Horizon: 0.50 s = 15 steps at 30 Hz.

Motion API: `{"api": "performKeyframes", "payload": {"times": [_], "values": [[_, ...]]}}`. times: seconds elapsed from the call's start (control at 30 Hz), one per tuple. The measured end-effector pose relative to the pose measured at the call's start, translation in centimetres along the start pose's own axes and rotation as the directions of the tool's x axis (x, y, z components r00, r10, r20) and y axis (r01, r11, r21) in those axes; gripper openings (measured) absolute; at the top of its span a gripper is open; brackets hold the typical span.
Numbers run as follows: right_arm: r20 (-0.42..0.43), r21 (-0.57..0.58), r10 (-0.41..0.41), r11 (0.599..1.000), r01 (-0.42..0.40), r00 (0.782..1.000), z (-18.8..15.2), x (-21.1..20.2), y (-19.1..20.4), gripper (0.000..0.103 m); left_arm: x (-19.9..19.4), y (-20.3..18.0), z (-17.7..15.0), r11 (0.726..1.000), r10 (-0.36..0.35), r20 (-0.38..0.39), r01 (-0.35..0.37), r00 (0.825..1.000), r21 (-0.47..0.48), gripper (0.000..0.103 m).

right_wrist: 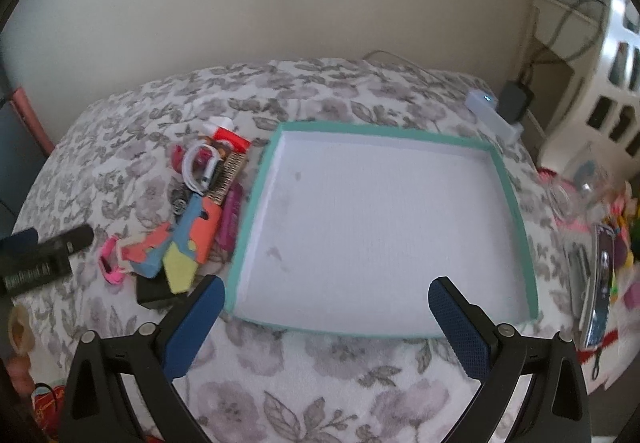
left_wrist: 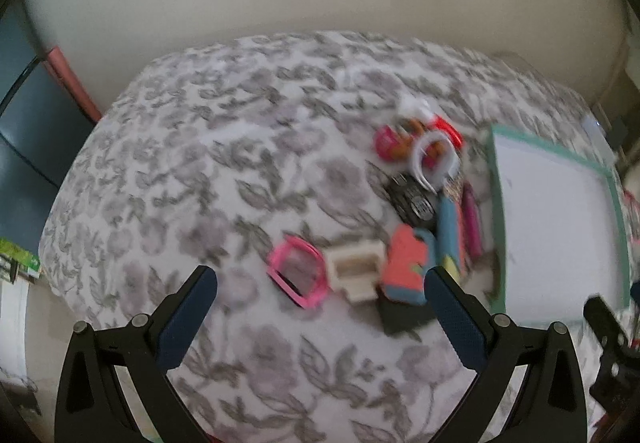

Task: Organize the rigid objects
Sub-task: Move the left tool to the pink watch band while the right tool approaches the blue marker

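Observation:
A teal-rimmed tray (right_wrist: 516,203) with a white empty floor lies on the floral bedspread; it also shows in the left wrist view (left_wrist: 496,183). A pile of small objects lies left of it: a pink frame (left_wrist: 298,277), a cream block (left_wrist: 356,269), a coral and blue toy (left_wrist: 406,269), a white ring (left_wrist: 434,159) and a black piece (left_wrist: 412,199). My left gripper (left_wrist: 320,291) is open, hovering just before the pink frame and cream block. My right gripper (right_wrist: 326,301) is open and empty over the tray's near edge.
The floral bedspread (right_wrist: 320,383) covers the surface. A white device (right_wrist: 494,115) and a cable lie at the back right. A white basket (right_wrist: 600,91) and clutter with a phone-like object (right_wrist: 600,283) stand at the right edge. The left gripper shows at the left of the right wrist view (right_wrist: 44,255).

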State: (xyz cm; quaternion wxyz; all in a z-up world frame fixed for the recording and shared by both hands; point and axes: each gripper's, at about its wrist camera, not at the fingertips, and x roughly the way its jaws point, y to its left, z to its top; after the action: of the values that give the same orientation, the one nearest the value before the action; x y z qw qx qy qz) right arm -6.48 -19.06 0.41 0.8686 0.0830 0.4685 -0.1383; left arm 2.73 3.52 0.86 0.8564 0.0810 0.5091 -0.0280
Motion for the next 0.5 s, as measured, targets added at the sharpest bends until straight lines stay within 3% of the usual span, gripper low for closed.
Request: {"api": "performKeyframes", "payload": {"times": [0.23,0.5], "values": [[-0.003,-0.028,0.059,0.998,-0.059,0.998,2.7,0.1,3.3,0.103,0.6,4.4,2.5,0.995,0.043,-0.042,-0.047,0.998,-0.092,0.103],[-0.048,-0.042,0.135,0.99,-0.137,0.99,4.1,1.7,7.9,0.103,3.9,6.7,2.3,0.987,0.064,-0.122,-0.08,0.99,-0.136,0.103]]}}
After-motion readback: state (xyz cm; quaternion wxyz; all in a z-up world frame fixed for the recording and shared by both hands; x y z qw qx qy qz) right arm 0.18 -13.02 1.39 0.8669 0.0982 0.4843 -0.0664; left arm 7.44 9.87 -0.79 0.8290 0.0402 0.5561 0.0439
